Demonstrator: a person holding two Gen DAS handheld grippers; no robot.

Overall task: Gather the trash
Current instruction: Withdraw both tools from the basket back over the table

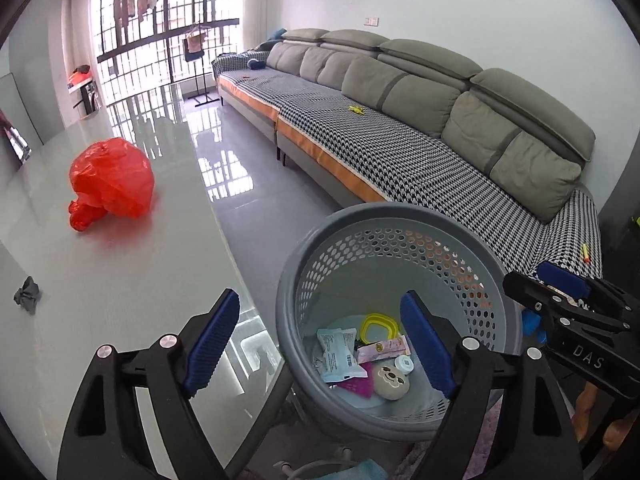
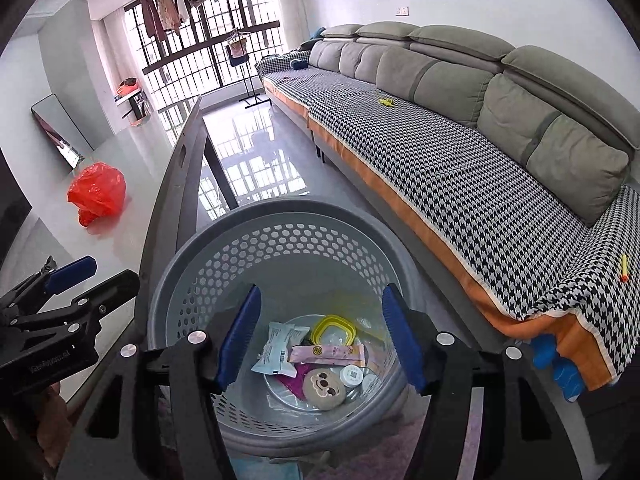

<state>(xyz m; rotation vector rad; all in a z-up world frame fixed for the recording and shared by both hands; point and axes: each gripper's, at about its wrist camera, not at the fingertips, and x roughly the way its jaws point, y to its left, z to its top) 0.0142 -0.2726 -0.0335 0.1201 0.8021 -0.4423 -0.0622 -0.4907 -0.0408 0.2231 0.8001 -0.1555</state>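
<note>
Small dark lump (image 1: pixel 27 299) on table (image 1: pixel 120 280), perhaps cloth.

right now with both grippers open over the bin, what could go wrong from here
1. The red plastic bag and a small dark scrap lie on the glossy table; the light bag could slide away when pinched.
2. The grey bin stands close against the table edge, so a hand swinging back with trash could knock it.
3. The left gripper and right gripper hang close together, so they could collide.

Grey perforated basket (image 2: pixel 276 236), red bag (image 1: pixel 112 178), black-and-white houndstooth sofa cover (image 2: pixel 460 184).
</note>
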